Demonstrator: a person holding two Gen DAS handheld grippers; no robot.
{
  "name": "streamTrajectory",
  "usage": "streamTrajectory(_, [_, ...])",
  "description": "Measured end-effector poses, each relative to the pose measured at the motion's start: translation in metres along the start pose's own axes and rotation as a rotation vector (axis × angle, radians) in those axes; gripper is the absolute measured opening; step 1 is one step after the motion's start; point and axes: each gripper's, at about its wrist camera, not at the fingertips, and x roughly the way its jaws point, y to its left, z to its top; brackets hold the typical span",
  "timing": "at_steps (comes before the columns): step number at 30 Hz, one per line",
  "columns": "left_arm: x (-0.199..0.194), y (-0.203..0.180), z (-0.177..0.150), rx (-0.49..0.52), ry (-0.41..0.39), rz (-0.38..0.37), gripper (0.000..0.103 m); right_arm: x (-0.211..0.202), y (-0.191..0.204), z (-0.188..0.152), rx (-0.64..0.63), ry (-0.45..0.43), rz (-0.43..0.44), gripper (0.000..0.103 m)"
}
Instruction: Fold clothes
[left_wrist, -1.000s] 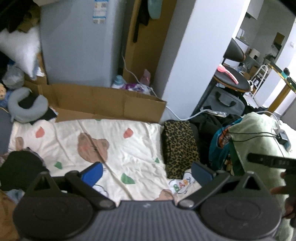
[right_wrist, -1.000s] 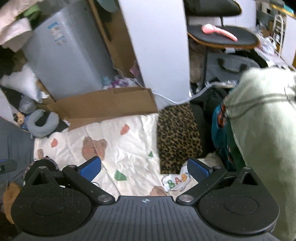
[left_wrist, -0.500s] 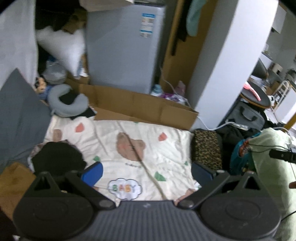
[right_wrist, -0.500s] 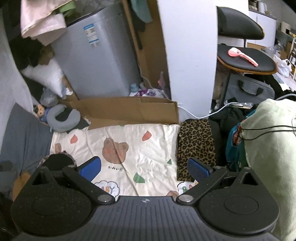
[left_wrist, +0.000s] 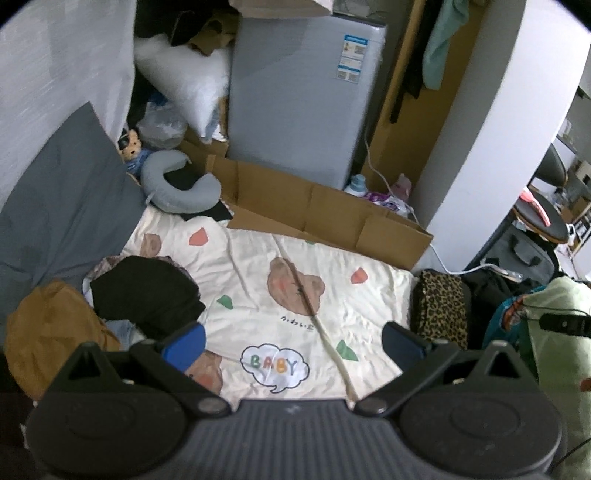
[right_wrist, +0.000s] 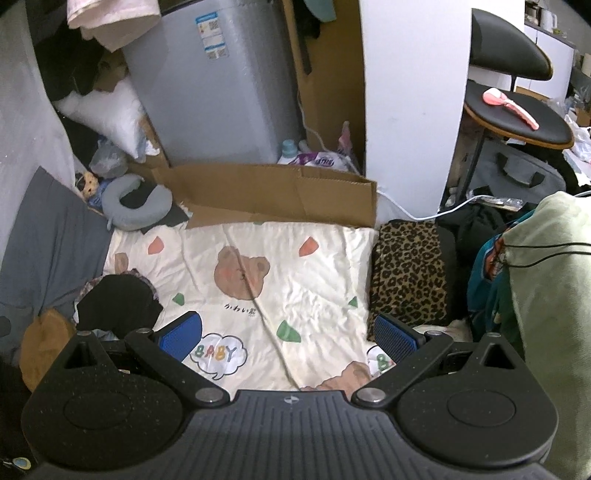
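Black clothes (left_wrist: 146, 291) lie heaped ahead-left of the left gripper (left_wrist: 291, 339) — nearer it than the right gripper (right_wrist: 286, 332); both jaws gape empty.

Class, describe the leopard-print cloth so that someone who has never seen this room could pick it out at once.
Start from the cream bear-print quilt spread in front of the grey appliance. Go to the quilt's right edge, below the white pillar: the leopard-print cloth lies there as a flat, folded rectangle. Its tan-and-black spots set it apart from the plain black clothes and the pale green fabric further right.
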Motion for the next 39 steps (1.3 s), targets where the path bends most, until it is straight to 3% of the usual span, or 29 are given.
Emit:
streamTrajectory(21, [0.04, -0.014, -0.052, -0.041, 0.004, 0.005, 0.103, 0.057, 0.027, -0.048, -0.068, 0.092, 0.026, 0.102])
streamTrajectory(39, [0.066, -0.021, -0.075, -0.052, 0.078, 0.034, 0.103, 0.079, 0.034, -0.065, -0.112, 0.136, 0.028, 0.102])
